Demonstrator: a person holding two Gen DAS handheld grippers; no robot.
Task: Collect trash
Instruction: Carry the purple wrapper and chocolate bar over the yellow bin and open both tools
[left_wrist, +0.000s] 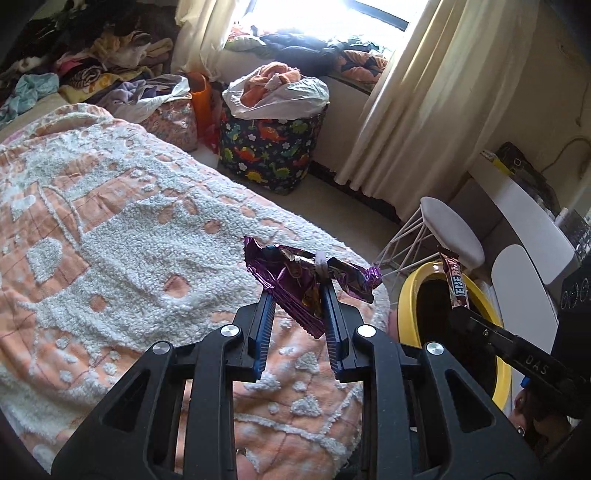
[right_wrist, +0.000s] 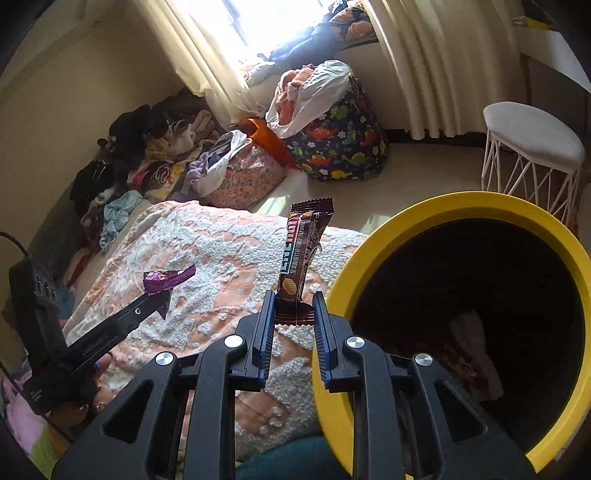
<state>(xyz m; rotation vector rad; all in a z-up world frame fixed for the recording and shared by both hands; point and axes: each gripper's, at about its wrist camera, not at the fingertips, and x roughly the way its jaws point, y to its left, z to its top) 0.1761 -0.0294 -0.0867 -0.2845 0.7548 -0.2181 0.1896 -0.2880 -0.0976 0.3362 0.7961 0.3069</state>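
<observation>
My left gripper (left_wrist: 297, 291) is shut on a crumpled purple foil wrapper (left_wrist: 306, 277) and holds it above the bed's orange and white blanket (left_wrist: 110, 229). It also shows in the right wrist view (right_wrist: 168, 278). My right gripper (right_wrist: 294, 301) is shut on the lower end of a brown snack bar wrapper (right_wrist: 304, 251), which stands upright. This wrapper also shows in the left wrist view (left_wrist: 456, 282), over the bin. A yellow-rimmed trash bin (right_wrist: 373, 243) with a dark inside stands just right of the right gripper, beside the bed's edge.
A white wire-legged stool (right_wrist: 532, 136) stands behind the bin. A dinosaur-print laundry basket (left_wrist: 273, 147) full of clothes sits by the curtained window. Heaps of clothes (left_wrist: 96, 70) lie at the far side of the bed. A white desk (left_wrist: 528, 210) is at right.
</observation>
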